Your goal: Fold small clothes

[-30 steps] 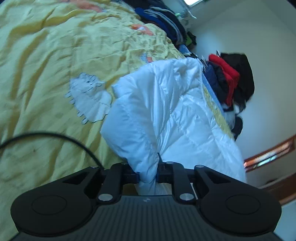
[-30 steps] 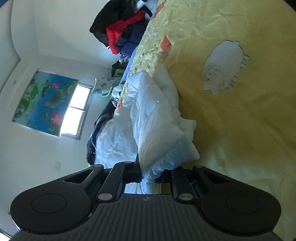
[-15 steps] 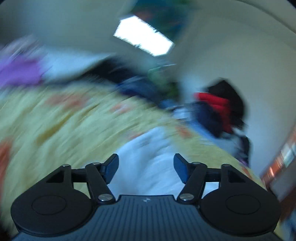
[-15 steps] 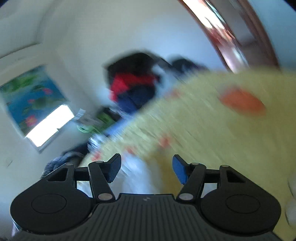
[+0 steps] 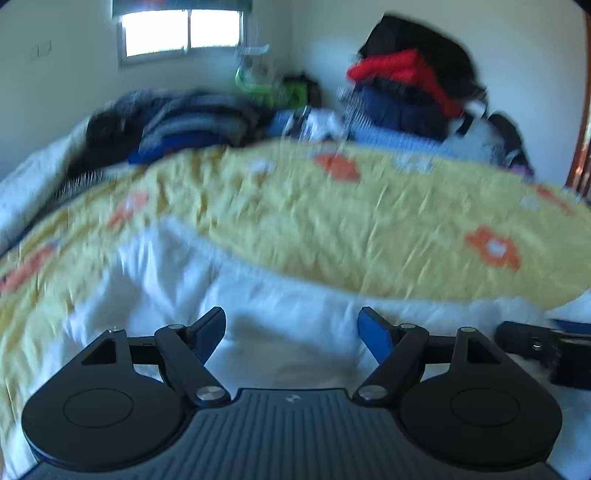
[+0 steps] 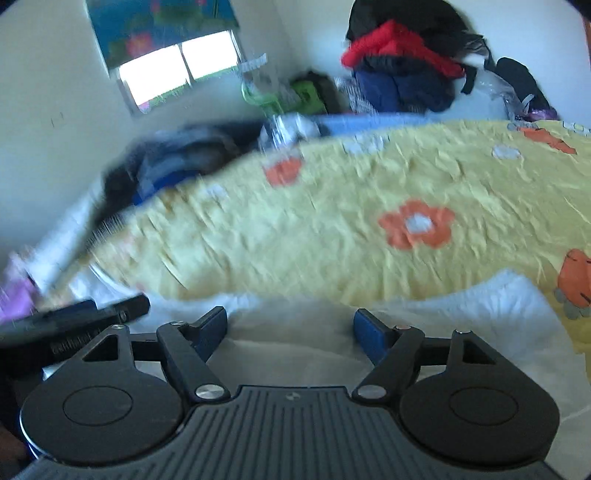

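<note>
A yellow flowered bedspread (image 5: pixel 332 218) fills mid-frame, dark clothes piled (image 5: pixel 410 85) upper right, a bright window (image 5: pixel 181 31) upper left.

A bed covered by a yellow bedspread (image 5: pixel 332 221) printed with orange flowers carries the things. A white puffy garment (image 5: pixel 258 314) lies crumpled on its near edge. At the far left sits a heap of dark striped clothes (image 5: pixel 184 118); at the far right, a taller pile of red, navy and black clothes (image 5: pixel 410 85)
</note>
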The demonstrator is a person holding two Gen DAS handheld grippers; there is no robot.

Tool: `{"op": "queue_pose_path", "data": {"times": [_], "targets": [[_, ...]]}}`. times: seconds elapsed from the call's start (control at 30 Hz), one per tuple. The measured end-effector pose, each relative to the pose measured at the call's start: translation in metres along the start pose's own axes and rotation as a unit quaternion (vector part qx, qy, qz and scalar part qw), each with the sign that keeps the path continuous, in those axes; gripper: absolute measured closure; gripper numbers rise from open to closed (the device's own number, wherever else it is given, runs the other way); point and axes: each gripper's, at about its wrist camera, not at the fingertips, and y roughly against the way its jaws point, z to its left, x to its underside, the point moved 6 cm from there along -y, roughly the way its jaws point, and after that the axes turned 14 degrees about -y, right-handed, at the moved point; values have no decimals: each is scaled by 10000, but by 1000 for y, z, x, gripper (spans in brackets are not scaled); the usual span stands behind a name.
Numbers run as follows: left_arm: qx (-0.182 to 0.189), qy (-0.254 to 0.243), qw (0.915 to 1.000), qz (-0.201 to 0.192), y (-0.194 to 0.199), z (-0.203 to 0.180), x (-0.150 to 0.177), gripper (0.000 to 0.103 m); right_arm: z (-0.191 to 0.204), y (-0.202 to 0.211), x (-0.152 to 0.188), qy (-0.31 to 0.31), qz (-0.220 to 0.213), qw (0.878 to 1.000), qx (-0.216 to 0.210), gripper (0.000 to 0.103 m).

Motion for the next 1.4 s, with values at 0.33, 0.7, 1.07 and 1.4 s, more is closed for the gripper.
{"op": "queue_pose_path", "data": {"times": [0.33,0.7,1.07,1.4], "targets": [[-5,-48,9999,89,-20,-5,20,21,-17,-21,22,-126,36,9999,-112,8],[18,6,10000,38,-33,-10,24,17,-21,-34,27,-37,-5,9997,-223,4],[316,705,9951,-624,17,22,21,16,-29,17,13,-682,-392,9964,-319,8],[382,1363,9874,-711,96,71,81,15,-74,87,-1,-1046,-903,9891,-508,1]]}}
